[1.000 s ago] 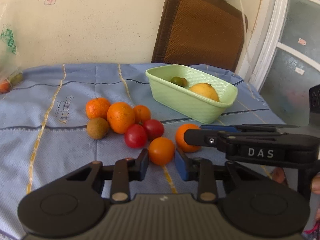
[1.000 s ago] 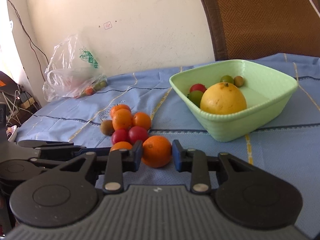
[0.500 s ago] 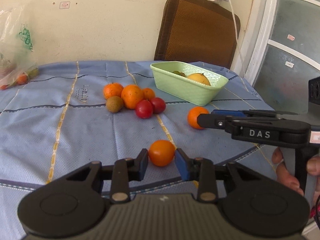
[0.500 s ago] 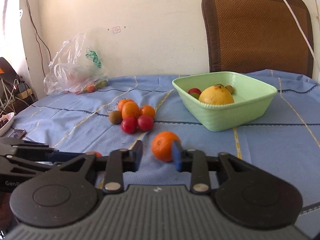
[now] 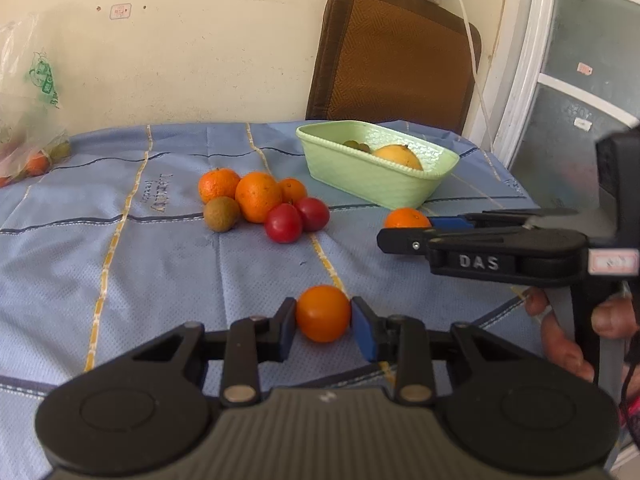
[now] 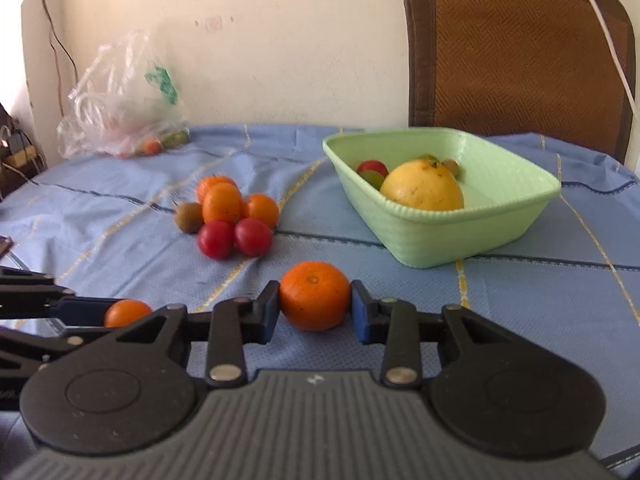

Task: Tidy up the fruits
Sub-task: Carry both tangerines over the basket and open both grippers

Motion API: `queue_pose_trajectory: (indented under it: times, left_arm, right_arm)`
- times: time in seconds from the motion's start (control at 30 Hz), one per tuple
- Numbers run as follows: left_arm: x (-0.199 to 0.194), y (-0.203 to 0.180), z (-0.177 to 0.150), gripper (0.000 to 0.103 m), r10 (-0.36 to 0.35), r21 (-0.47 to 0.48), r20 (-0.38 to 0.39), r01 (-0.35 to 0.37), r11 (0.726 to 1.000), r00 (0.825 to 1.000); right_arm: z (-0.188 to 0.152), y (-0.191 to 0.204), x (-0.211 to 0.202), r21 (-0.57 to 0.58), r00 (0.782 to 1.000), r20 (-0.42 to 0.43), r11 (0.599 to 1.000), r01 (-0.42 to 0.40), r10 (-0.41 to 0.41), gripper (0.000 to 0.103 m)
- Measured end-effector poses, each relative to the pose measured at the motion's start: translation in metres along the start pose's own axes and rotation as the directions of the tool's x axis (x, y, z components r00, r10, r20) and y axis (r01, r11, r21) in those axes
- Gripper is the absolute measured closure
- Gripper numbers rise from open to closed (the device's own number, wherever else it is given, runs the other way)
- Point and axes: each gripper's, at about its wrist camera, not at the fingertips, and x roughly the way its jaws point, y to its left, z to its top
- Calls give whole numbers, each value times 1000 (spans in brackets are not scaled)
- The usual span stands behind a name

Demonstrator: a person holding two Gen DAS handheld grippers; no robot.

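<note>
Ahead of you, a blue tablecloth (image 5: 160, 264) gives a wide bare stretch on the near left. At middle distance, a tight cluster of fruit (image 5: 260, 204) blocks the centre. To its right and slightly farther sits a green basket (image 6: 500, 216), already holding a large yellow fruit (image 6: 422, 186) and smaller pieces on its left side; its right half is bare. A clear lane runs between cluster and basket. Behind the basket a brown chair back (image 6: 520, 52) rises against the wall. A plastic bag (image 6: 120, 96) fills the far left corner. The right gripper (image 5: 404, 232) stretches across the near right side.
</note>
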Motion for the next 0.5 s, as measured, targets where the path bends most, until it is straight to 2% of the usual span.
queue_pose_trajectory:
  times: [0.13,0.27,0.37,0.43,0.5]
  left_arm:
    - [8,-2,32,74,-63,-12,27,63,998,998]
    - [32,-8,82,74,-129,-34,66,132,991,989]
    - [61,-9,115,74,-148,-80,92,155,985,985]
    - [86,-4,134,74,-172,-154,79,183,971,982]
    - [107,-3,145,74,-168,-192,66,178,965,983]
  right_arm:
    - [8,-13,-17,1,993,111,999,41,-41,64]
    - [32,-51,-23,103,968,203,987,126,-145,64]
    - [44,-82,-7,178,961,200,971,158,-193,64]
    - [47,-100,9,223,965,165,961,164,-203,64]
    - [48,-110,20,255,969,144,954,158,-199,63]
